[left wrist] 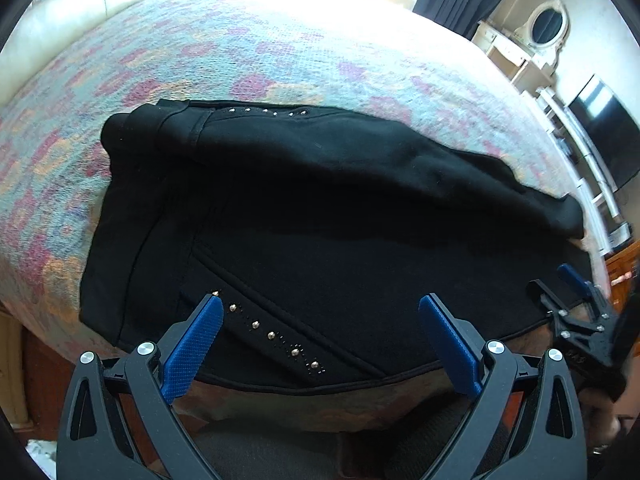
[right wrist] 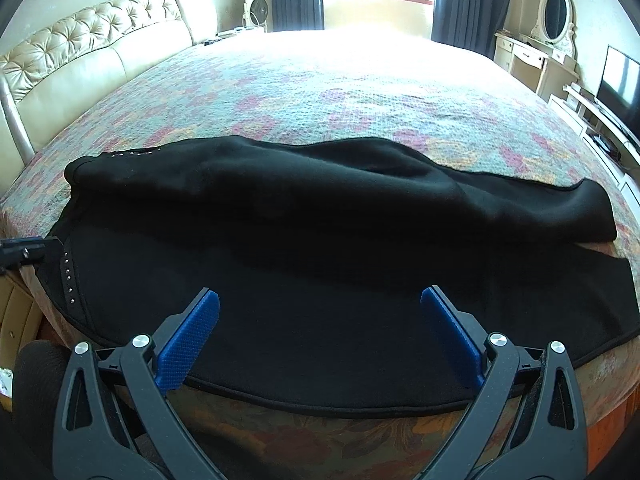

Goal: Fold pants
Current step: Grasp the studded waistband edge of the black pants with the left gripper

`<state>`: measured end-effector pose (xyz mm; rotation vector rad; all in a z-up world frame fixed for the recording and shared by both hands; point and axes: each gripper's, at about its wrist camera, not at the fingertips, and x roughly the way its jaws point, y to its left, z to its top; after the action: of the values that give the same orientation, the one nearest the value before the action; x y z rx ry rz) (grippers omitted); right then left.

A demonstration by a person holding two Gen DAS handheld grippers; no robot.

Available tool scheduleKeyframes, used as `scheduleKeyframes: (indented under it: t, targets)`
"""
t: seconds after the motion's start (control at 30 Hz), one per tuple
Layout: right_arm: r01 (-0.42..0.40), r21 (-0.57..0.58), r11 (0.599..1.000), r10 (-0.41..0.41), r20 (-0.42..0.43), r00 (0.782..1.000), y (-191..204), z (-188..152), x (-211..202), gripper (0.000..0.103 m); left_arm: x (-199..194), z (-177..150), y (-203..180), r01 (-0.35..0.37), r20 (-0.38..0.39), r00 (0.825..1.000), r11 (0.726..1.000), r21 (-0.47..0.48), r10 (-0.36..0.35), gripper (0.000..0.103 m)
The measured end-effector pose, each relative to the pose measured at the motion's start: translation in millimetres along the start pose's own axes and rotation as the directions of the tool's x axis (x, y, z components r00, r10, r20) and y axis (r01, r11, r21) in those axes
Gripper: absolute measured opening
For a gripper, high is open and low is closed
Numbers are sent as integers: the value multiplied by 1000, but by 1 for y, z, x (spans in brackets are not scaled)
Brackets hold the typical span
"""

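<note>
Black pants with silver studs lie spread across the near edge of the bed, waistband to the left, legs running right. They also fill the right wrist view. The far leg lies partly bunched over the near one. My left gripper is open and empty, just above the studded pocket near the waist. My right gripper is open and empty, over the near leg's hem edge. The right gripper also shows at the right edge of the left wrist view.
The bed has a floral quilt and a cream tufted headboard at the left. A dresser with an oval mirror and a TV stand along the right wall. Curtains and a window are at the back.
</note>
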<state>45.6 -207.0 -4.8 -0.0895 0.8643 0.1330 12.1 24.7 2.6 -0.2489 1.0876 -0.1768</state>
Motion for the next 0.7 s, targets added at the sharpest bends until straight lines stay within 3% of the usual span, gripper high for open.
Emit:
scheduleKeyframes:
  t: [0.07,0.17,0.3,0.47,0.53,0.7]
  targets:
    - [-15,-38,999,16,11,1000,1,8,-3,101,-16,17,25,133,33,991,989,-70,-131,97]
    - [-53,-61,997,54,14,998,-3,19,-1,101,-31,47,71,216,85,975,967,-137,-205,97]
    - [-139,-11,990,139,-13,990,-12,33,12,101,-26,90,143,187,122,979,959,-213,-164,97]
    - [-191,61,980,194,-62,979,-19,43,38,101,26,129,218,216,31,975,906,-364,-220,97]
    - [-207,97,974,215,-84,973,-22,43,49,101,49,141,235,257,7,960,874,-412,-279,97]
    - [-269,167,949,295,-152,943,-27,43,76,101,81,159,238,428,17,884,791,-437,-468,97]
